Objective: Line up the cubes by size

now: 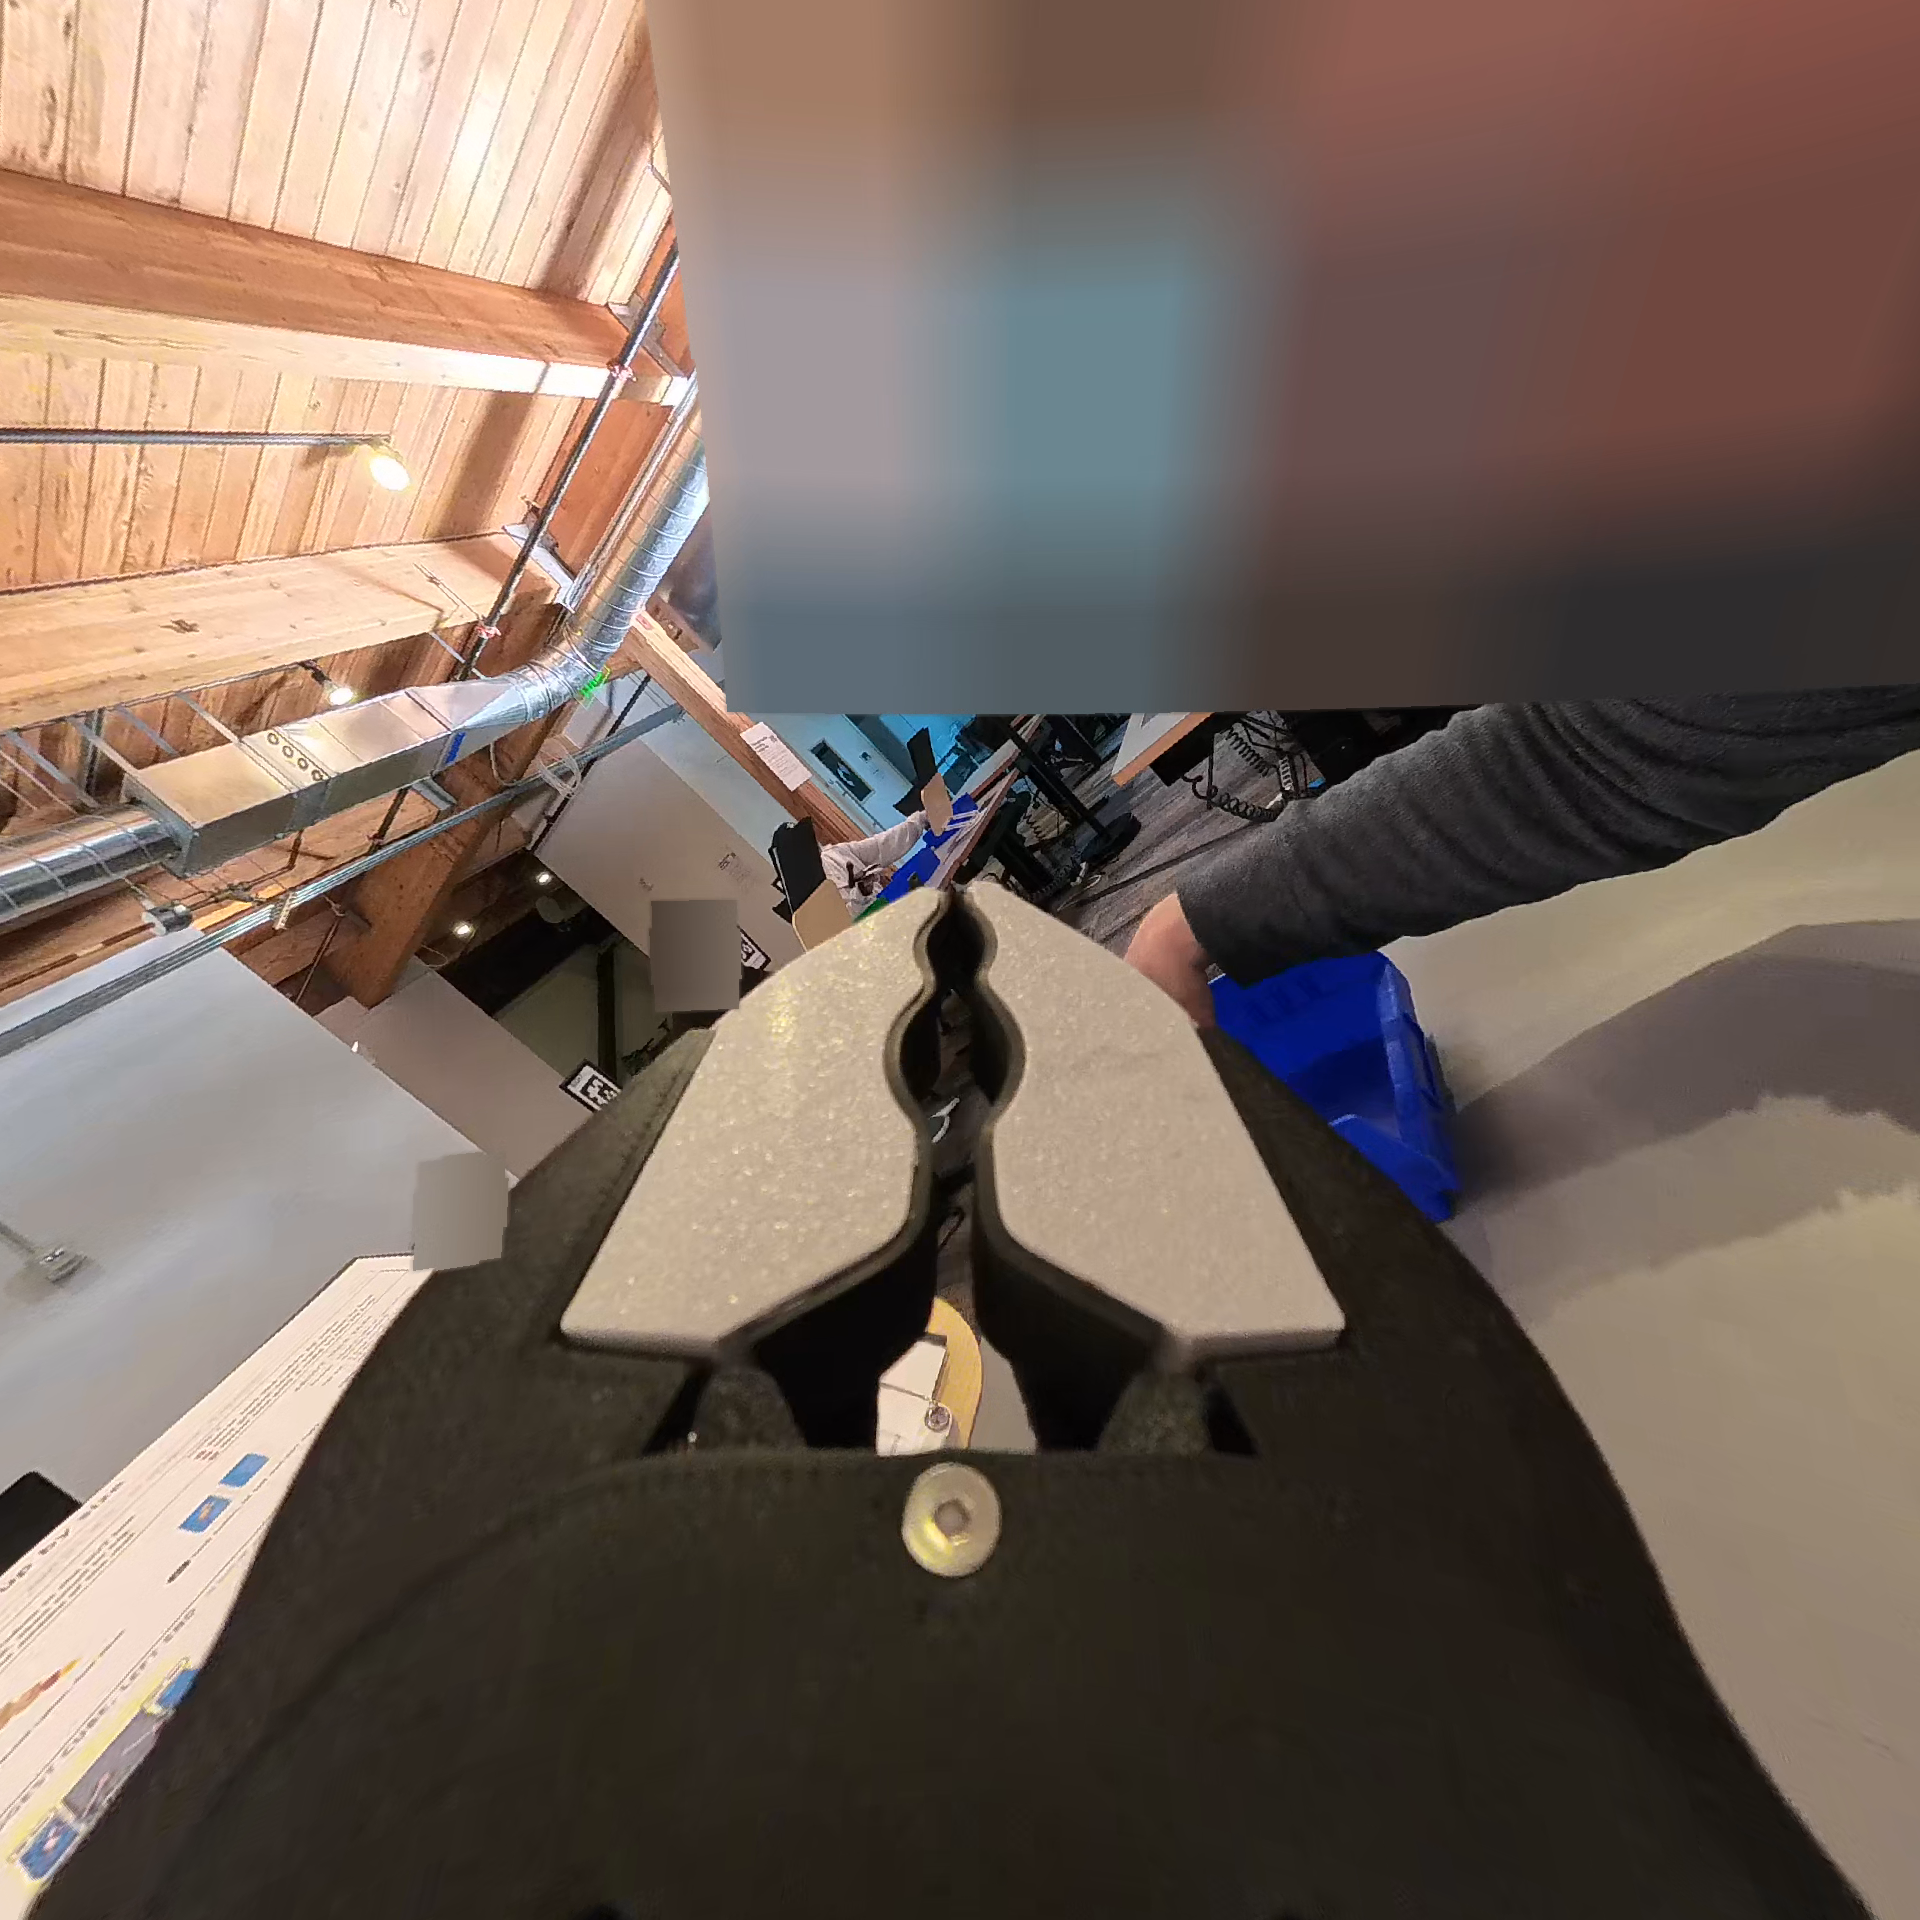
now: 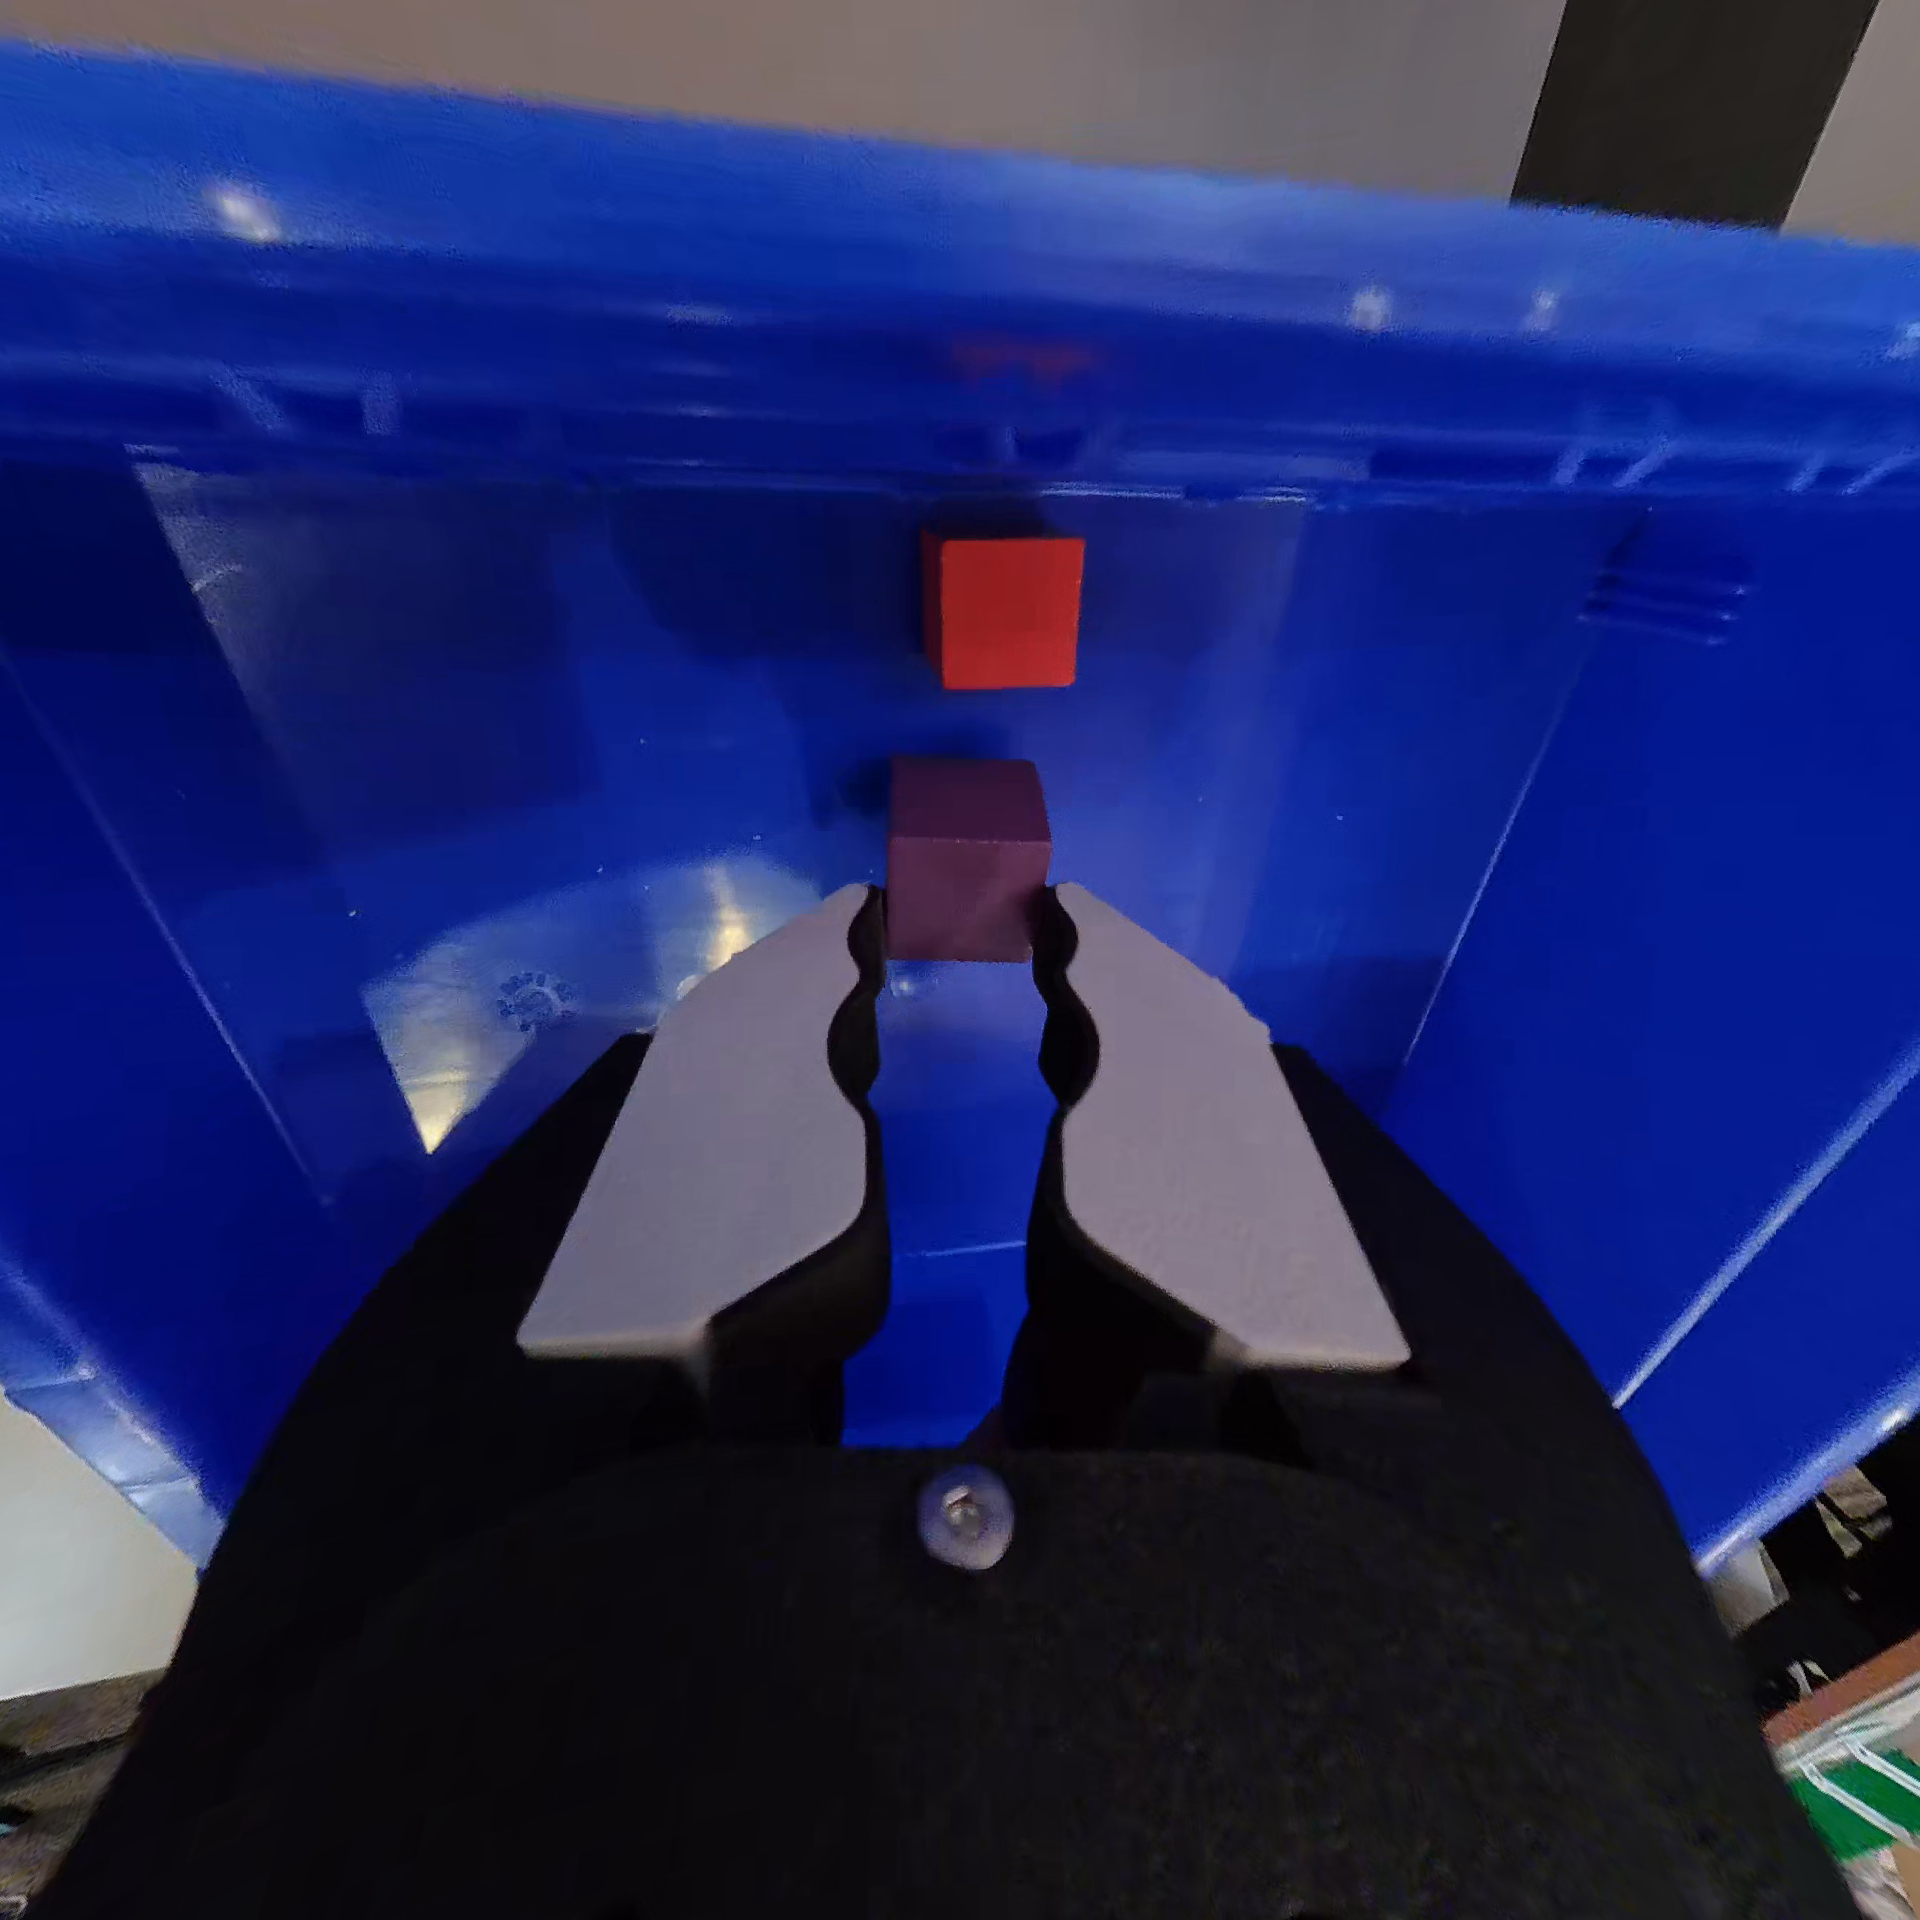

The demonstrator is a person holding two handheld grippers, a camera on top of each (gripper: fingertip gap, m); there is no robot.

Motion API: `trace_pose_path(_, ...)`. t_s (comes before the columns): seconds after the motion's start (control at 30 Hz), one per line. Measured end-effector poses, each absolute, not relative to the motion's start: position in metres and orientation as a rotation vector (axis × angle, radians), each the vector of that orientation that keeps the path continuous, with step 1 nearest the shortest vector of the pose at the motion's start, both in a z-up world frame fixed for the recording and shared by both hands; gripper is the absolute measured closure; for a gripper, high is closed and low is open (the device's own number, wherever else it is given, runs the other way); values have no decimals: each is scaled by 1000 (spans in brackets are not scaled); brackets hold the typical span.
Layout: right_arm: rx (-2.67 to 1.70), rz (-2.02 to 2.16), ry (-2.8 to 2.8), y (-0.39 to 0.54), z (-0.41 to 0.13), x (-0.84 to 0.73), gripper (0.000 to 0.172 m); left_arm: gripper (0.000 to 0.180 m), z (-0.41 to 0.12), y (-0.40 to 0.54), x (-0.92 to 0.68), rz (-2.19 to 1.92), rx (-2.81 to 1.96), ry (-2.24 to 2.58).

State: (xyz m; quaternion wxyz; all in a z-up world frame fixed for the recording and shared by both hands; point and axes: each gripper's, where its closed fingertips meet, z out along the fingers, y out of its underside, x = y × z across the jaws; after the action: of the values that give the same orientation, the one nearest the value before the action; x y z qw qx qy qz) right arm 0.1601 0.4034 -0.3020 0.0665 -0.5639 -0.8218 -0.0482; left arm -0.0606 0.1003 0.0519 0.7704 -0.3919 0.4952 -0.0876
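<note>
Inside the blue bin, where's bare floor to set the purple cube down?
Bin floor left of the purple cube is bare; so is the right side up to the wall. Crowded along the centre line: red cube sits against the back wall.

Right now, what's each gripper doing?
Left gripper: closed, nothing held.
Right gripper: fingers closed on the purple cube.
</note>
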Motion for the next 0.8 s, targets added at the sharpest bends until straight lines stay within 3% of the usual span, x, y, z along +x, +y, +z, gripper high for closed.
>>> trace_pose_path(0.6, -1700, -152, -2476, 409, -306, 151, 138, 180, 46, 106, -58, -198, -869, 1094)
trace_pose_path(0.8, -1646, -216, -2298, 409, -258, 144, 138, 180, 43, 111, -58, -192, -888, 1097)
